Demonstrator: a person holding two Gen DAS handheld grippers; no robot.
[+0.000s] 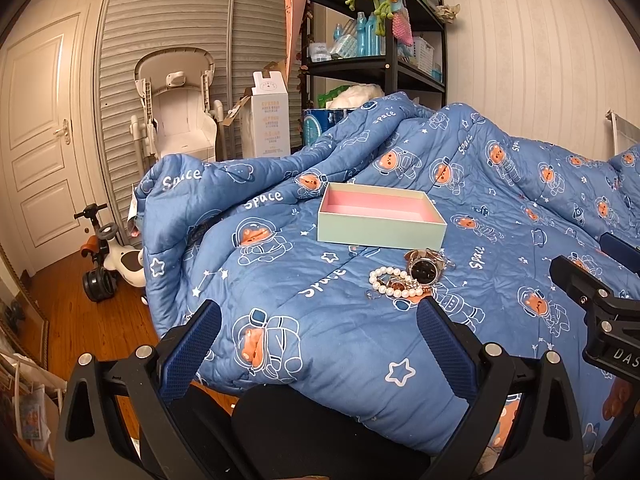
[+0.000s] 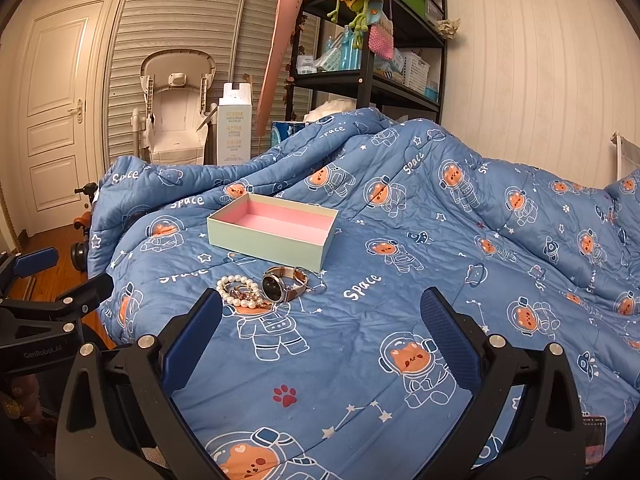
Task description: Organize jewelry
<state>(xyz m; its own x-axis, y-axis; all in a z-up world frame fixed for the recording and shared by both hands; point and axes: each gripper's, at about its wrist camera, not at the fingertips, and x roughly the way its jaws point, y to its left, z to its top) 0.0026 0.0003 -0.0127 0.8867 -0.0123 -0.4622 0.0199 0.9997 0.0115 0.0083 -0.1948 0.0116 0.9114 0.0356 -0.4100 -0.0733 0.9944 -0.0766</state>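
A blue space-bear quilt (image 2: 420,208) covers the bed, with an open pale-green box (image 2: 272,232) lined in pink resting on it. Just in front of the box lies a small heap of jewelry: a dark-faced wristwatch (image 2: 280,282) touching a pearl bracelet (image 2: 236,290) with gold pieces tangled in it. The left gripper (image 1: 320,316) and right gripper (image 2: 322,308) both hang spread wide above the quilt, holding nothing.

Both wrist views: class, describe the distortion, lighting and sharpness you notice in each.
Left wrist view: fisheye bends the door and darkens the corners; warm indoor light; the pearl bracelet stays sharp. Right wrist view: the same curved edges and warm cast; the watch face gives a small glint; the box is crisp.
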